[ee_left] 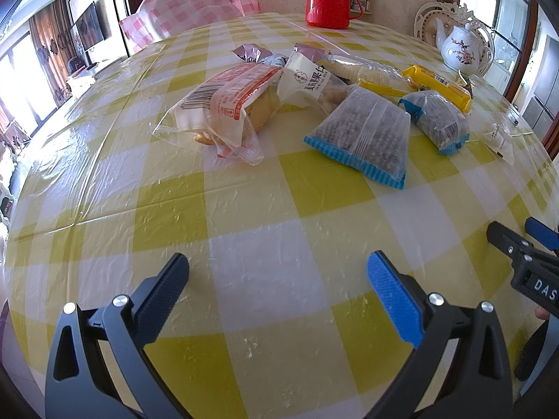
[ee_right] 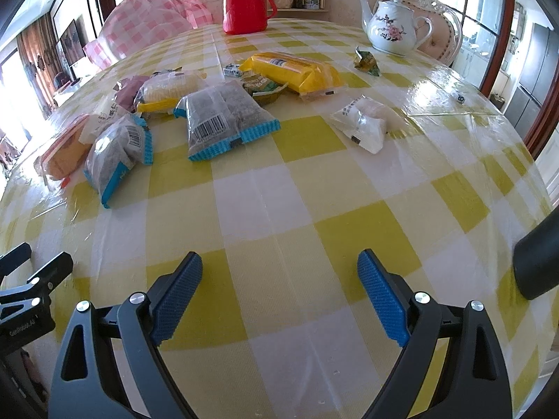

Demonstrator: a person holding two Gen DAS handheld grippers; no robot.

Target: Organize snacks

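On the far half of the desk (ee_right: 279,209) lie the snacks, all in a loose heap: two dark packets with blue edges (ee_right: 223,122) and (ee_right: 115,150), an orange-and-clear bag (ee_left: 223,104), a yellow packet (ee_right: 297,71), a white pouch with writing (ee_left: 307,80) and a small white packet (ee_right: 363,122) off by itself to the right. Some packets touch or lie partly over each other, so pulling one could drag its neighbour or flip it. The wrappers look thin and shiny, so I think a pinch at the edge could slip off, and a hard squeeze could crush what is inside. A clear plastic sheet covers the yellow check cloth, and it may let packets slide away when pushed. Behind the heap stand a red flask (ee_right: 244,0) and a white teapot (ee_right: 393,24); a long reach could bump them. The left hand-held gripper (ee_left: 277,279) is wide open and holds nothing, low over the near edge. The right hand-held gripper (ee_right: 279,279) is wide open and empty too, well apart from the snacks.
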